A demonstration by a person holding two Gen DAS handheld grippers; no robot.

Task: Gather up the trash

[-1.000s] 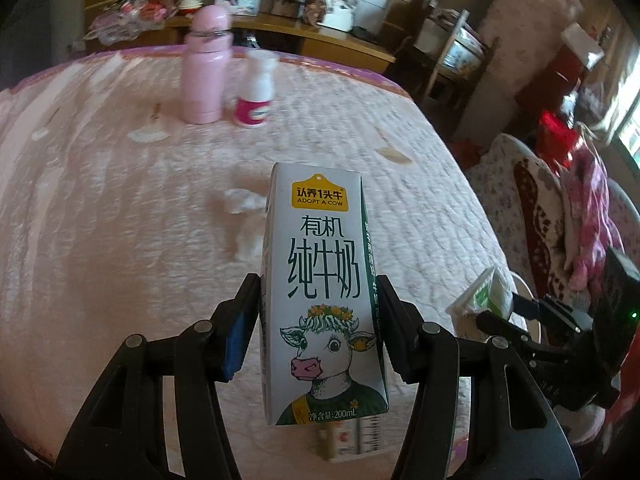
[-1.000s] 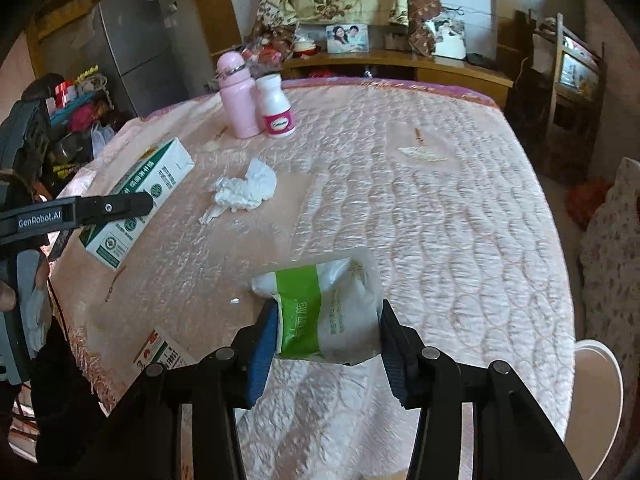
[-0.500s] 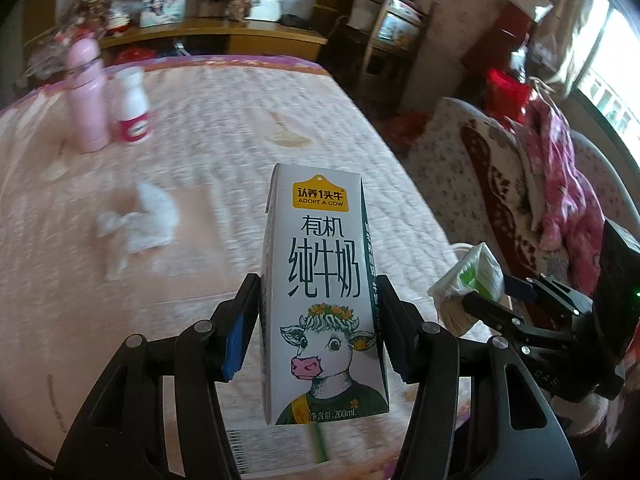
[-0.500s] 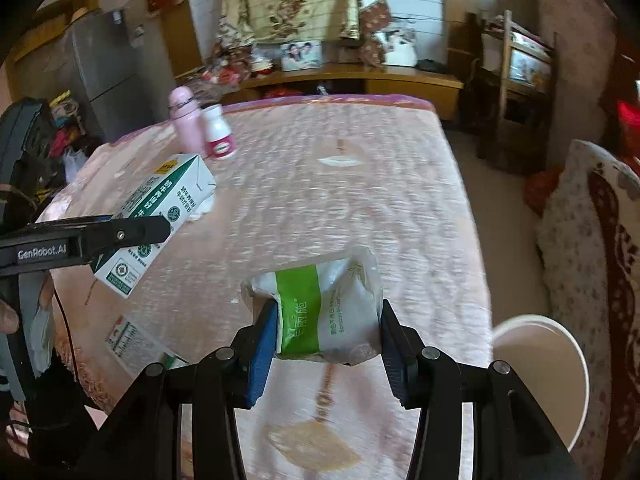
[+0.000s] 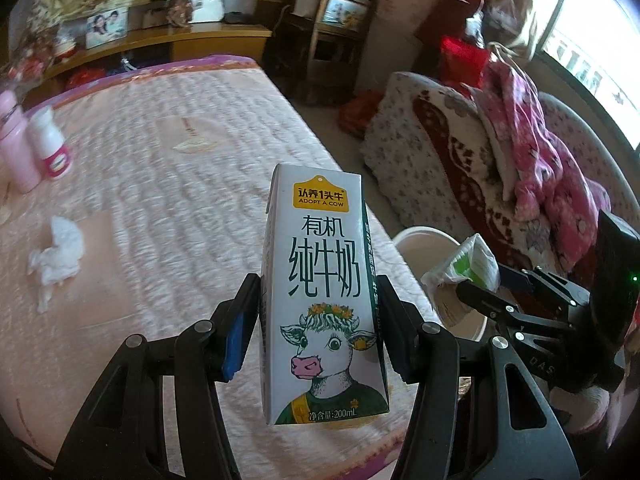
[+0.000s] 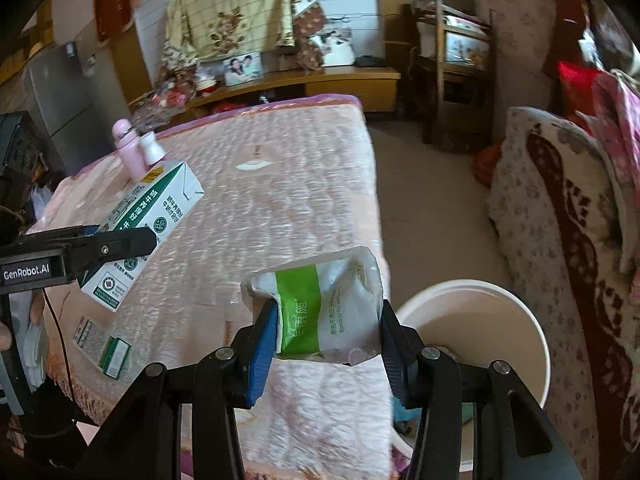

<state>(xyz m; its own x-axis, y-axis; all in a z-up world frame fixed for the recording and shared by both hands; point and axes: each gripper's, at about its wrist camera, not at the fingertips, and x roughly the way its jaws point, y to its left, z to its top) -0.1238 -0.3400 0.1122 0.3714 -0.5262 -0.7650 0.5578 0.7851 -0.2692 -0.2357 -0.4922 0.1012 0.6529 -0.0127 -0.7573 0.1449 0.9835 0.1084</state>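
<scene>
Both tools have travelled sideways over the counter (image 6: 288, 184) toward its edge since a second ago, so the white bucket (image 6: 520, 312) on the floor now shows much more fully than before. Left tool (image 5: 320, 320) is pinching a milk carton (image 5: 324, 292) between its two pads; the carton stands upright in the grip, with a cow picture on the front, above the near part of the counter. Right tool (image 6: 326, 344) is pinching a crumpled white and green tissue pack (image 6: 320, 312), and this pack hangs just beside the bucket rim, over the counter edge. In the left view the same pack (image 5: 468, 264) appears in front of the bucket (image 5: 424, 244). A crumpled tissue (image 5: 58, 258) lies on the counter, well apart from both tools. Farther back stand a pink bottle (image 5: 14, 148) and a small white bottle (image 5: 50, 146), close together. A flat small box (image 6: 102, 346) lies near the counter's front edge. A sofa (image 6: 560, 208) with a flower cover is beside the bucket.
</scene>
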